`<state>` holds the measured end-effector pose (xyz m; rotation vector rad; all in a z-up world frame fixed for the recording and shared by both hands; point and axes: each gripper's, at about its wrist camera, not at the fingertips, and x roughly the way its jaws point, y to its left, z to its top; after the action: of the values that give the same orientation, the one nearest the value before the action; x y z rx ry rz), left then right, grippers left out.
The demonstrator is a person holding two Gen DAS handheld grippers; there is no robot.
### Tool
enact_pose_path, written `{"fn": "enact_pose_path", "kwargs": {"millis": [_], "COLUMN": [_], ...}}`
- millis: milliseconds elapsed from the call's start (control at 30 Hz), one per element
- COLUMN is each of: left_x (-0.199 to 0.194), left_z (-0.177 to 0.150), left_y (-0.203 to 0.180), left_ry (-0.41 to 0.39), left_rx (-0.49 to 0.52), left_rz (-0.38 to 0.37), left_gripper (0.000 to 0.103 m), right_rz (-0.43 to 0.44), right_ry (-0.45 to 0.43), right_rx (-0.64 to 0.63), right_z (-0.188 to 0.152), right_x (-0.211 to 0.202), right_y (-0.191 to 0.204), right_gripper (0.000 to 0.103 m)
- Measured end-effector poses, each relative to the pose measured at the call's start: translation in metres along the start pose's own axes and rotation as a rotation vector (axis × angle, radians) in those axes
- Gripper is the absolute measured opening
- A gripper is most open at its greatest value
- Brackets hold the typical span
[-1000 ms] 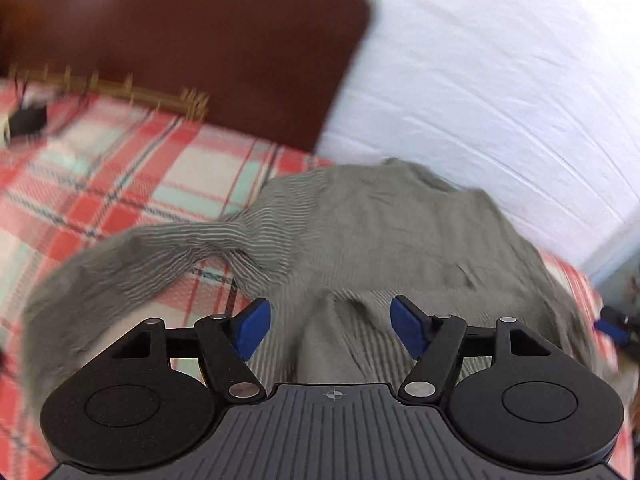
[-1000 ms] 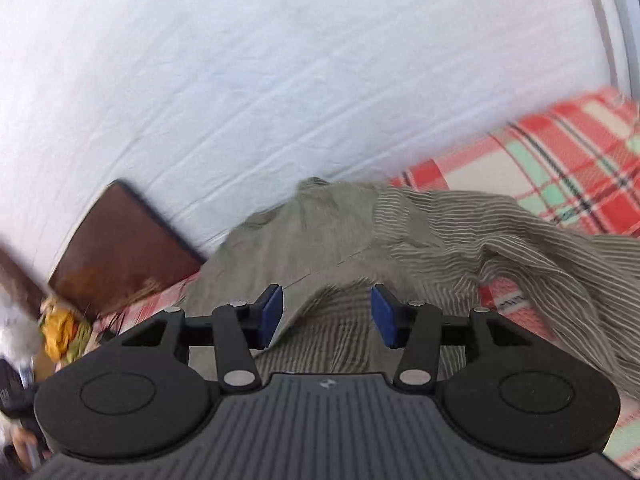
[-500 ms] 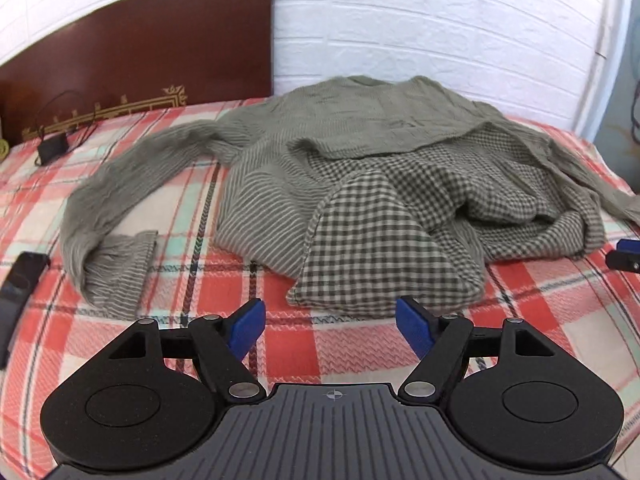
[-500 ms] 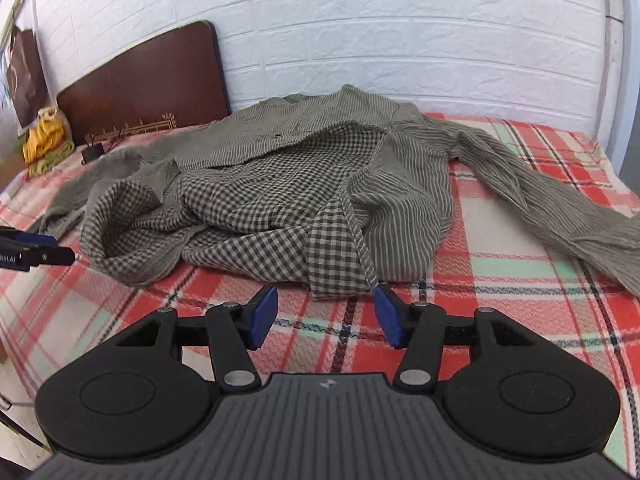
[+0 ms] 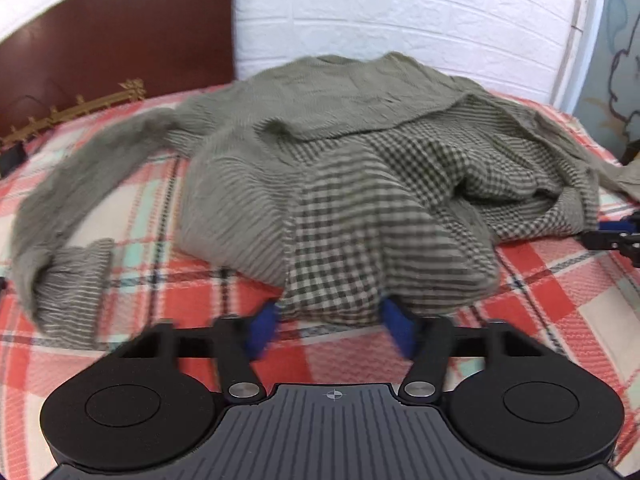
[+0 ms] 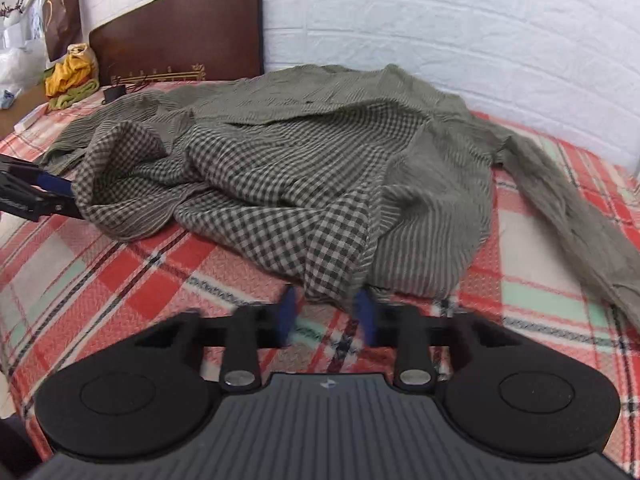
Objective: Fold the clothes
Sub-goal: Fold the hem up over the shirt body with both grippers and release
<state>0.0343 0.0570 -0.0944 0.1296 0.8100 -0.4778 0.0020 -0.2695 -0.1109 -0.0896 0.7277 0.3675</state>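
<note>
A grey-green shirt (image 5: pixel 360 160) with striped outside and checked lining lies crumpled on the red plaid bed cover (image 5: pixel 160 280), one sleeve (image 5: pixel 80 184) stretched to the left. My left gripper (image 5: pixel 330 332) sits low at the near hem, its jaws closing, with a checked hem fold (image 5: pixel 332 300) between the blue pads. In the right wrist view the shirt (image 6: pixel 300 160) spreads across the bed. My right gripper (image 6: pixel 326 316) is at another near hem corner (image 6: pixel 332 280), jaws closing with that corner between the pads. Each gripper shows at the edge of the other's view.
A dark brown headboard (image 6: pixel 180 28) and a white brick wall (image 6: pixel 440 20) stand behind the bed. A yellow and green cloth bundle (image 6: pixel 70 76) and a brown bag (image 6: pixel 60 8) are beside the headboard. A small black object (image 6: pixel 114 92) lies near it.
Both grippers have dropped and come forward to the shirt's near hem. Their jaws stood wide before and have narrowed around the hem folds.
</note>
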Motion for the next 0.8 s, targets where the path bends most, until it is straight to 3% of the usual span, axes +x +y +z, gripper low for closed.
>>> {"fn": "enact_pose_path", "kwargs": {"millis": [67, 100, 200, 333, 533, 633, 667, 700, 733, 800], "left_x": [0.0, -0.001, -0.019, -0.054, -0.092, -0.087, -0.08, -0.073, -0.065, -0.06], "left_z": [0.001, 0.002, 0.006, 0.016, 0.011, -0.005, -0.014, -0.023, -0.035, -0.05], "left_y": [-0.002, -0.002, -0.003, 0.014, 0.035, 0.037, 0.036, 0.035, 0.033, 0.025], "left_ry": [0.013, 0.022, -0.011, -0.065, -0.127, -0.063, -0.022, 0.018, 0.065, 0.086], "left_rx": [-0.002, -0.004, -0.03, -0.176, -0.323, -0.352, -0.367, -0.383, -0.398, -0.381], "left_rz": [-0.043, -0.058, -0.111, -0.26, -0.356, -0.342, -0.34, -0.337, -0.319, -0.253], "left_gripper": [0.004, 0.0, 0.0, 0.0, 0.0, 0.002, 0.007, 0.02, 0.022, 0.023], "right_rz": [0.007, 0.018, 0.099, 0.25, 0.479, 0.412, 0.391, 0.377, 0.362, 0.33], "right_ry": [0.011, 0.014, 0.009, -0.042, -0.17, -0.136, -0.106, -0.072, -0.04, -0.006], "right_rx": [0.029, 0.046, 0.147, 0.322, 0.595, 0.61, 0.616, 0.629, 0.638, 0.635], "right_z": [0.001, 0.002, 0.009, 0.021, 0.019, 0.009, 0.003, -0.003, -0.01, -0.02], "right_x": [-0.004, -0.007, -0.021, -0.045, -0.072, -0.068, -0.063, -0.056, -0.05, -0.043], "right_y": [-0.003, -0.004, -0.013, -0.032, -0.06, -0.061, -0.06, -0.059, -0.058, -0.052], "right_gripper": [0.01, 0.01, 0.006, 0.005, 0.004, 0.005, 0.005, 0.005, 0.006, 0.009]}}
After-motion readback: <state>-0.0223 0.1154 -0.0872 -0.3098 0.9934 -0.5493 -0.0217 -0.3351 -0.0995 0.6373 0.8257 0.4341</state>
